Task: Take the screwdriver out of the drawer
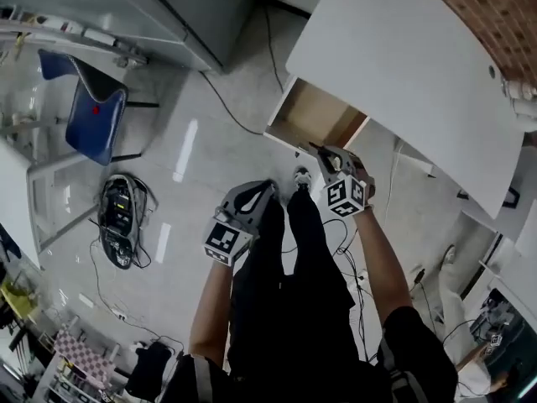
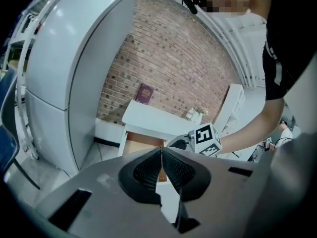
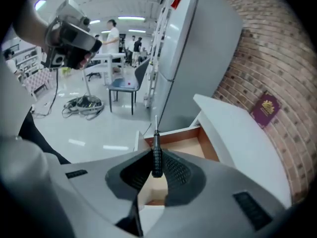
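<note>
Head view: the person stands before a white surface (image 1: pixel 403 74) with its drawer (image 1: pixel 312 114) pulled open. The right claw (image 1: pixel 331 162) grips the screwdriver (image 1: pixel 317 149), which is out of the drawer, near its front edge. The left claw (image 1: pixel 264 190) hangs lower left, above the legs, well apart from the drawer. A blue chair (image 1: pixel 96 116) and a tangle of cables (image 1: pixel 122 217) are on the floor at left.

Left gripper view: the jaws are clenched together with nothing between them. Beyond them sit the open drawer and the right claw's marker cube (image 2: pixel 205 139). A maroon booklet (image 2: pixel 144 93) lies on the surface near the brick wall (image 2: pixel 168 58).

Right gripper view: the jaws are clamped on the screwdriver's black handle. The shaft points away past the tips, with the open drawer behind it.
</note>
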`<control>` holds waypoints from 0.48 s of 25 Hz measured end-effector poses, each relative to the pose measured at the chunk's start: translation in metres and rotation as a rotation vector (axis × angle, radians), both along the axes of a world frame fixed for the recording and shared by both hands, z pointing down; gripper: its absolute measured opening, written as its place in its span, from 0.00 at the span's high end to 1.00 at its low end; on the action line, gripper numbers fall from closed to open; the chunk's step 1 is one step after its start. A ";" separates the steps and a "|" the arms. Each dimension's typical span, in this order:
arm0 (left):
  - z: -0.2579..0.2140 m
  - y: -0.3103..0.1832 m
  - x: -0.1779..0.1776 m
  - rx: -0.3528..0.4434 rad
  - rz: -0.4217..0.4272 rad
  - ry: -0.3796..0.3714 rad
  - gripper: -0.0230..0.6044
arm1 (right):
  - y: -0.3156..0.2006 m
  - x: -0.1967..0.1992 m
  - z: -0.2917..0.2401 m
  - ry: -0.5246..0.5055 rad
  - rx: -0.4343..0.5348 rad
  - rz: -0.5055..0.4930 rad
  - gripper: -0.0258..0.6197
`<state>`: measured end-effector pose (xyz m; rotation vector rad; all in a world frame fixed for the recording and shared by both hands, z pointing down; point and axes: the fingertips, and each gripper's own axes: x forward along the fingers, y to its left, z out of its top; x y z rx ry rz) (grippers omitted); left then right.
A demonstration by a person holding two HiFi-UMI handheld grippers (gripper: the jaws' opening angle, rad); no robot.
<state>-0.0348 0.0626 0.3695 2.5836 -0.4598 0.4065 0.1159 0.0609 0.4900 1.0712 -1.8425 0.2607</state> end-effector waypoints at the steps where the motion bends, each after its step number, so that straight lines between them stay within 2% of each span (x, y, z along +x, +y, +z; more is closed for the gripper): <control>1: -0.011 0.004 -0.003 0.001 0.022 0.014 0.93 | 0.007 -0.003 -0.019 -0.007 0.021 0.028 0.77; 5: -0.049 0.028 -0.019 -0.024 0.074 0.072 0.93 | 0.042 -0.018 -0.086 -0.064 0.095 0.132 0.77; 12: -0.084 0.071 -0.047 0.035 0.189 0.066 0.93 | 0.126 -0.060 -0.189 -0.282 0.203 0.299 0.77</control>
